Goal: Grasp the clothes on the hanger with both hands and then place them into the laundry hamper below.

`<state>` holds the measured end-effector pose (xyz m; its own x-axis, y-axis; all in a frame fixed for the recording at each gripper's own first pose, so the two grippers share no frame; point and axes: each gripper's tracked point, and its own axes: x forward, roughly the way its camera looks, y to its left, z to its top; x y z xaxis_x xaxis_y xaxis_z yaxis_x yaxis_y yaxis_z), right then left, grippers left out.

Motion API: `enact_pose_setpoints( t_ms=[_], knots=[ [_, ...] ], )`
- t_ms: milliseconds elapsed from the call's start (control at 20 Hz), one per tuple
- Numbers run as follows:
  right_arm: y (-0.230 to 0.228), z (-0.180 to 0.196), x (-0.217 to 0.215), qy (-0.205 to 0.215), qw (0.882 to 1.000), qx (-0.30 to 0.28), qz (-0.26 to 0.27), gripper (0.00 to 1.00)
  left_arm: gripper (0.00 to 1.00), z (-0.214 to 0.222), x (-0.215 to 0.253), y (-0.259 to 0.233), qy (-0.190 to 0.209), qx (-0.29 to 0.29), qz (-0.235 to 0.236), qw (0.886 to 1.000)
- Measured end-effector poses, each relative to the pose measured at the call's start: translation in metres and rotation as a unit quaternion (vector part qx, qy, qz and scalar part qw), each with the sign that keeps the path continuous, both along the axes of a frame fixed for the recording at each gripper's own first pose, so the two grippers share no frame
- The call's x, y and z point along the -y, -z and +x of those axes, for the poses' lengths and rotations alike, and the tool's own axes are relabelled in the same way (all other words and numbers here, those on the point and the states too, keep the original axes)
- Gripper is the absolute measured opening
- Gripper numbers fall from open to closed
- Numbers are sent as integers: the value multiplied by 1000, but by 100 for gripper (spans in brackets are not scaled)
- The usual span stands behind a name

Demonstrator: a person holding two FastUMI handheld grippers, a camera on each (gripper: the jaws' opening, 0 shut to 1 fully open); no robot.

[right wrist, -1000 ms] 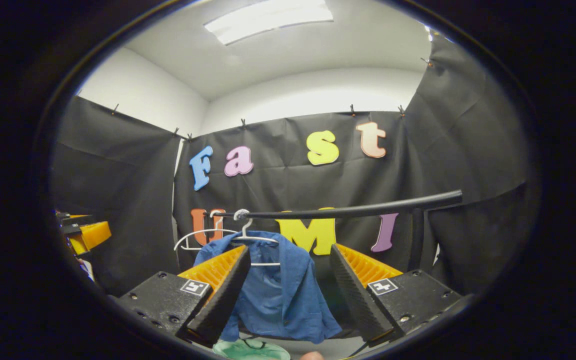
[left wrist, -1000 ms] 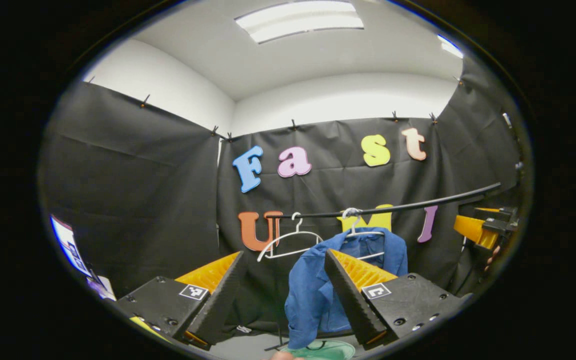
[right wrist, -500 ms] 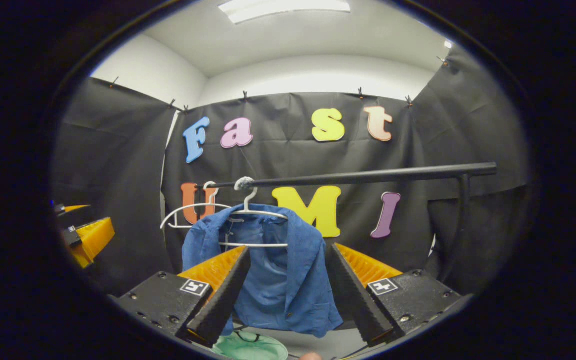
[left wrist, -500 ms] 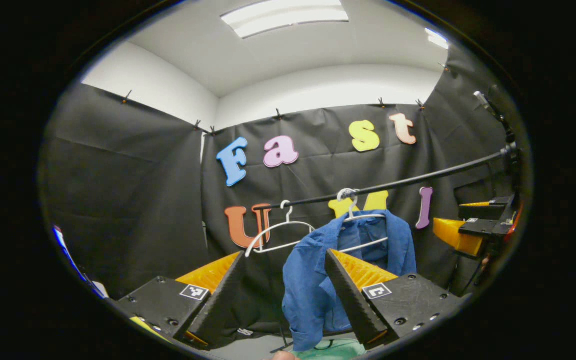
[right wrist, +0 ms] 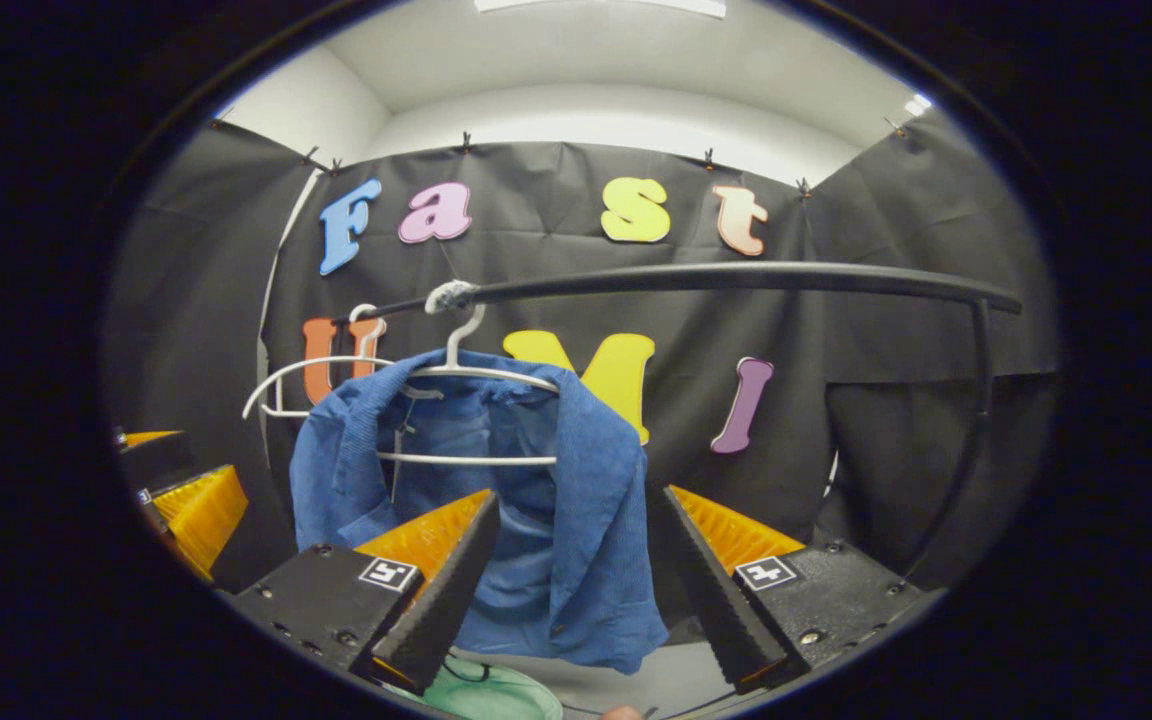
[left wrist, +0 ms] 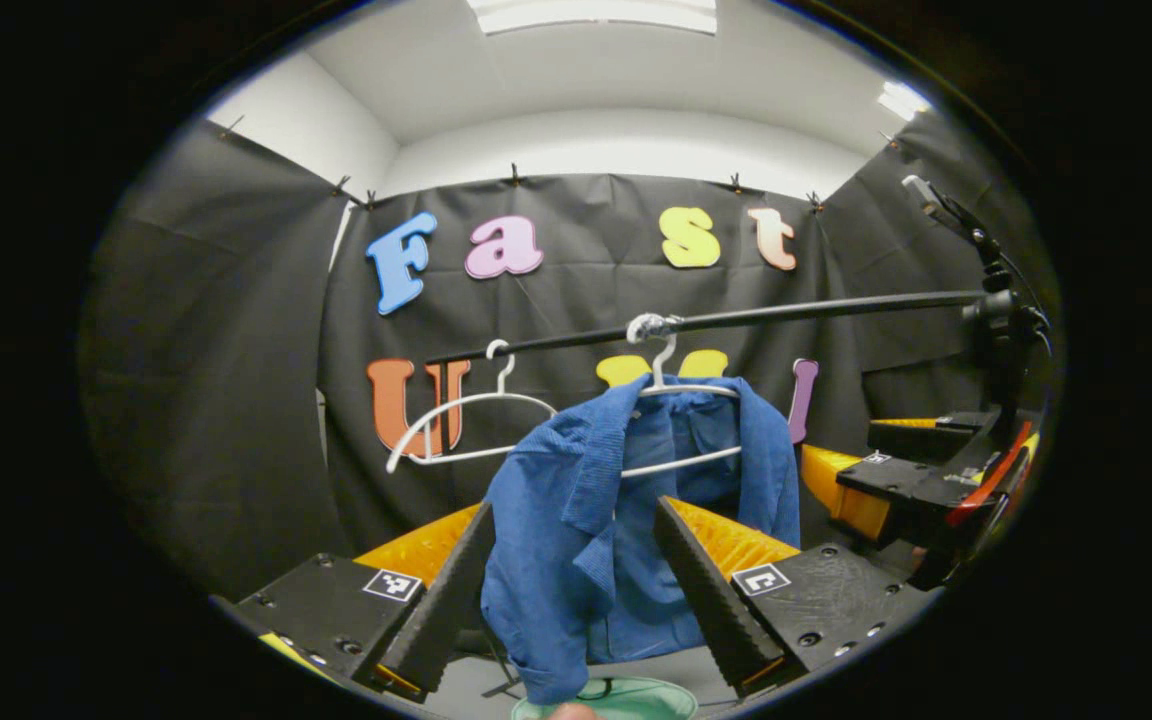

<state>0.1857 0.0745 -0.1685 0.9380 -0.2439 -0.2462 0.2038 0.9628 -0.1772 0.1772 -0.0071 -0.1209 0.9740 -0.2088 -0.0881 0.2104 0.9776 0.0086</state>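
One blue shirt (right wrist: 576, 520) on one of two white hangers (left wrist: 456, 430), both tools (left wrist: 571, 590) (right wrist: 571, 590) wide open, empty

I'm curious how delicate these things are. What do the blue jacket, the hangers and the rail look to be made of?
The blue jacket looks like soft woven cloth, matte, hanging in loose folds. The hanger under it and the bare hanger look like thin white-coated wire or plastic. The rail looks like a smooth black tube, probably metal.
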Motion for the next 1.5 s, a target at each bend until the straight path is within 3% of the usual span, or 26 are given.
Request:
enact_pose_setpoints(
  t_ms=[350,800,1050,1100,1150,1350,1450,1500],
  knots=[
    [50,38,25,10,999,-32,6,100,97,56,13,65,-20,-54,4,998],
    [132,102,54,16,995,-78,62,100,97,125,31,120,-75,-96,3,992],
    [141,118,62,26,995,-73,62,100,97,145,32,130,-96,-98,8,990],
    [141,121,63,29,995,-71,57,94,99,148,32,130,-97,-97,8,990],
    [141,121,67,34,996,-68,52,90,92,152,33,132,-98,-97,10,990],
    [139,123,71,28,996,-65,45,58,59,153,29,136,-110,-108,20,988],
    [133,118,75,29,997,-58,32,44,26,146,21,130,-124,-107,14,986],
    [128,115,79,33,998,-52,25,31,10,141,23,128,-116,-110,6,987]
  ],
)
